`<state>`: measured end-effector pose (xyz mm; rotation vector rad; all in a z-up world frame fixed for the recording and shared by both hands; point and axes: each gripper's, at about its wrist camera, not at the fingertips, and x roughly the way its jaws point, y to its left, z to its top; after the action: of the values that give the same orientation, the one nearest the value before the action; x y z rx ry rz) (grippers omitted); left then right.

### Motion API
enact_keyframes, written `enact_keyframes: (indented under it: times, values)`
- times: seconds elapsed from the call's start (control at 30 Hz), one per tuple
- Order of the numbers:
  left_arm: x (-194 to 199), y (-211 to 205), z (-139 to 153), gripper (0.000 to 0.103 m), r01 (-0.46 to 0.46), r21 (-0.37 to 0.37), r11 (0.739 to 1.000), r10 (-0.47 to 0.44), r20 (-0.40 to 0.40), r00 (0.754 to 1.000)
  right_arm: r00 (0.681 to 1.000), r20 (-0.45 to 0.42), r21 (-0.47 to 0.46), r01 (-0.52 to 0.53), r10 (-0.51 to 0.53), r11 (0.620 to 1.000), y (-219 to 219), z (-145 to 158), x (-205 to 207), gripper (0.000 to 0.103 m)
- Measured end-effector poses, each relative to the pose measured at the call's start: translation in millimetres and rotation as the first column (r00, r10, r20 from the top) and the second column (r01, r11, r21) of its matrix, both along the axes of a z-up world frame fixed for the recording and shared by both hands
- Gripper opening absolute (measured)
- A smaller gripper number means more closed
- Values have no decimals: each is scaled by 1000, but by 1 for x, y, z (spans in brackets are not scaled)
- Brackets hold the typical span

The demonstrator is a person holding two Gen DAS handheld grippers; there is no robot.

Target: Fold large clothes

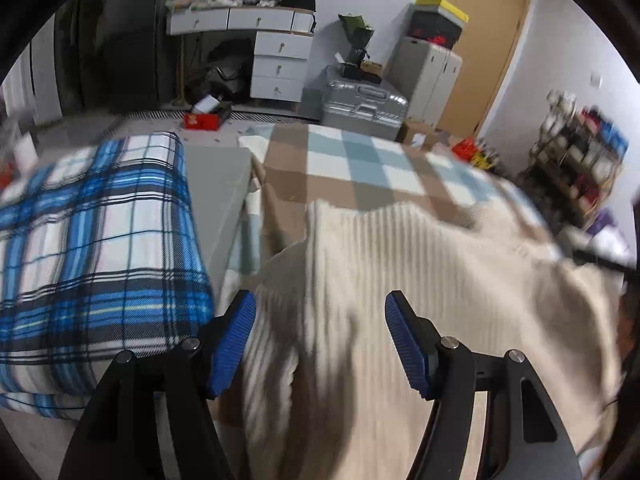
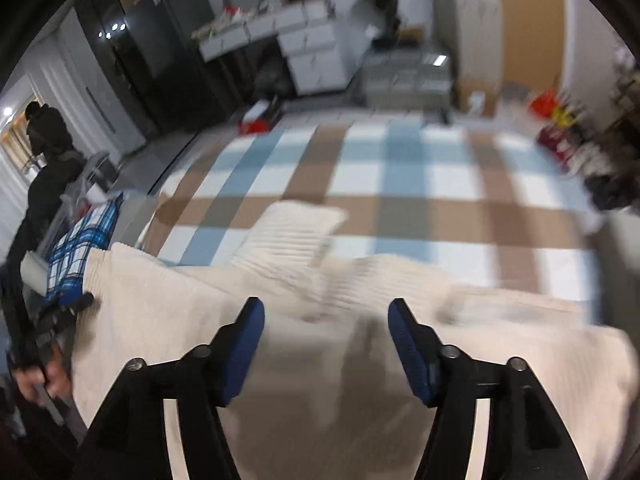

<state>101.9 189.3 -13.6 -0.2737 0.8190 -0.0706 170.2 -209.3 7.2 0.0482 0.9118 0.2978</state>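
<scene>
Sweater (image 1: 400, 280) lies on the checked blanket (image 1: 360, 160) covering the bed; folded plaid blanket (image 1: 100, 240) to its left; suitcase (image 1: 360, 100) and drawer unit (image 1: 280, 60) beyond the bed.

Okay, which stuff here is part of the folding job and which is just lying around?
Job: cream ribbed sweater, left gripper, right gripper.
Lying about: blue plaid blanket, silver suitcase, red box, white drawers.

White drawer desk (image 1: 276, 46) by wall, wood door (image 1: 486, 40) rt, silver suitcase (image 1: 362, 106) on floor.
</scene>
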Motion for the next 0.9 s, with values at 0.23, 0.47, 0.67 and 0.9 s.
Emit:
enact_keyframes:
  times: [0.23, 0.47, 0.67, 0.9]
  values:
    - [37, -7, -1, 62, -30, 8, 1000, 30, -50, 998, 941, 32, 12, 335, -336, 942, -129, 12, -58, 68]
    - [49, -14, -18, 7, -72, 29, 997, 74, -69, 995, 932, -44, 103, 362, -359, 927, -163, -7, -46, 69]
    - [41, -17, -11, 4, -72, 61, 996, 75, -44, 996, 916, 18, -20, 402, -402, 915, -157, -11, -14, 66]
    - [41, -10, -14, 4, -58, 110, 992, 64, -57, 996, 919, -42, -135, 383, -392, 914, -176, -25, -33, 7]
